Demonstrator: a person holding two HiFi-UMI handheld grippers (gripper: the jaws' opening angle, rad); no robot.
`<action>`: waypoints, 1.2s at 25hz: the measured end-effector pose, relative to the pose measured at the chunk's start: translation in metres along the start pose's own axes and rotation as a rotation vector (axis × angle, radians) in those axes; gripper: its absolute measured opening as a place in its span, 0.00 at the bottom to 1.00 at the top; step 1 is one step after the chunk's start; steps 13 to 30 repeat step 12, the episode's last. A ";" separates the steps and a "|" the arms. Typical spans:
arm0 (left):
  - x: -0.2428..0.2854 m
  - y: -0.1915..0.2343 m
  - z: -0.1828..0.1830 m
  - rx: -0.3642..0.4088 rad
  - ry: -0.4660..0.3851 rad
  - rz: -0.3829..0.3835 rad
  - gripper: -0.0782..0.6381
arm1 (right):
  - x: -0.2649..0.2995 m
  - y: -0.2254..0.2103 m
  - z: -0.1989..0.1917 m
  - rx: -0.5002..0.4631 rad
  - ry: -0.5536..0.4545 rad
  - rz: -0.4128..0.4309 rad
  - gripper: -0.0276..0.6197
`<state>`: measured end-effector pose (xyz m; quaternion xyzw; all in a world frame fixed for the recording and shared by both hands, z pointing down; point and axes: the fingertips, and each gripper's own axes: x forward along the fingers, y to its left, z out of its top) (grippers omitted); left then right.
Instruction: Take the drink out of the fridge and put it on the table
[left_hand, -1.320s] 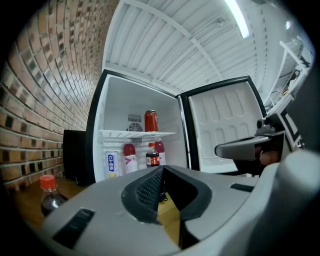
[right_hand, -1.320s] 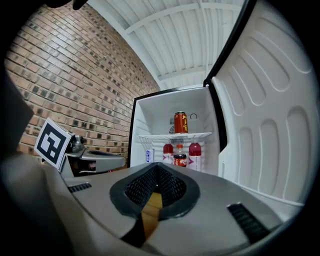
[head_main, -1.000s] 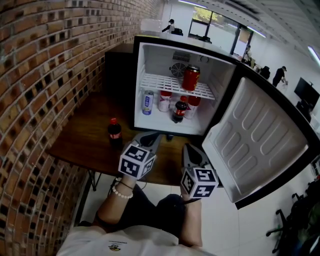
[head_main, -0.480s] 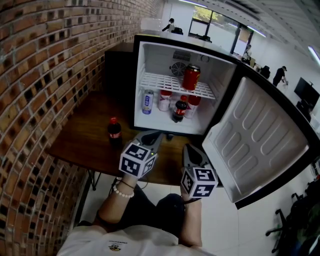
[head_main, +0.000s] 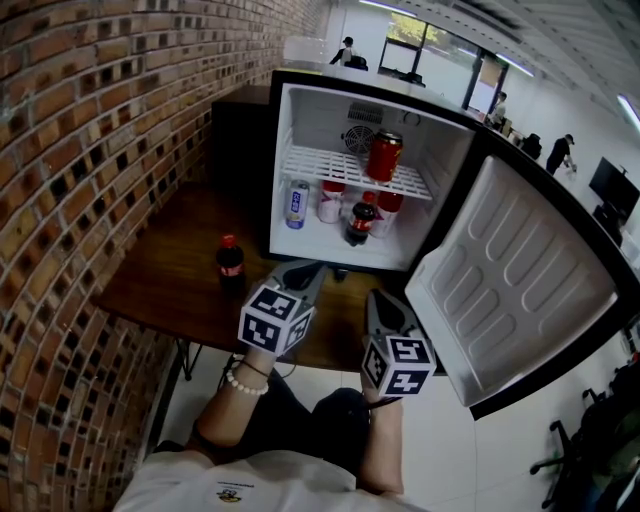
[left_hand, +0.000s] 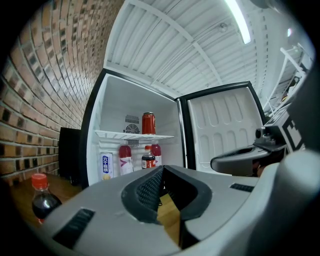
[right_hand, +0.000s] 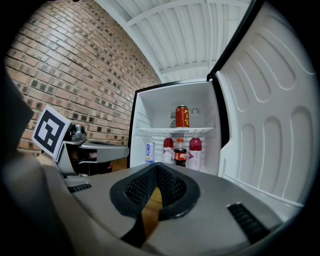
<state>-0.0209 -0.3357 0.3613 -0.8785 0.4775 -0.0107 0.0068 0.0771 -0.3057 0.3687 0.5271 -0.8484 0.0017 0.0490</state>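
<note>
Fridge (head_main: 300, 120) at upper centre, door (head_main: 510, 280) swung wide to lower right. Counter (head_main: 165, 285) at left, carrying one bottle (head_main: 230, 264). Left claw (head_main: 303, 270) and right claw (head_main: 378, 297) low centre, both pinched together, empty, short of the fridge. Inside: cola (head_main: 360, 222) on the floor, can (head_main: 382, 156) on the shelf. Seemingly between fetches; next calls for spreading a claw, reaching in, closing on the cola's body.

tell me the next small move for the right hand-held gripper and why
Probably open the right hand-held gripper and ease it toward the cola bottle at the fridge front: its jaws are together and empty, the door stands open, that bottle is nearest.
</note>
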 end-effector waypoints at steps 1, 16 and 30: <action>-0.001 0.000 0.000 0.000 0.000 0.001 0.11 | 0.000 0.000 0.000 -0.001 0.000 0.000 0.06; -0.002 0.001 0.001 0.003 -0.007 0.004 0.11 | 0.000 0.002 0.000 -0.009 -0.004 0.001 0.06; -0.002 0.001 0.001 0.003 -0.007 0.004 0.11 | 0.000 0.002 0.000 -0.009 -0.004 0.001 0.06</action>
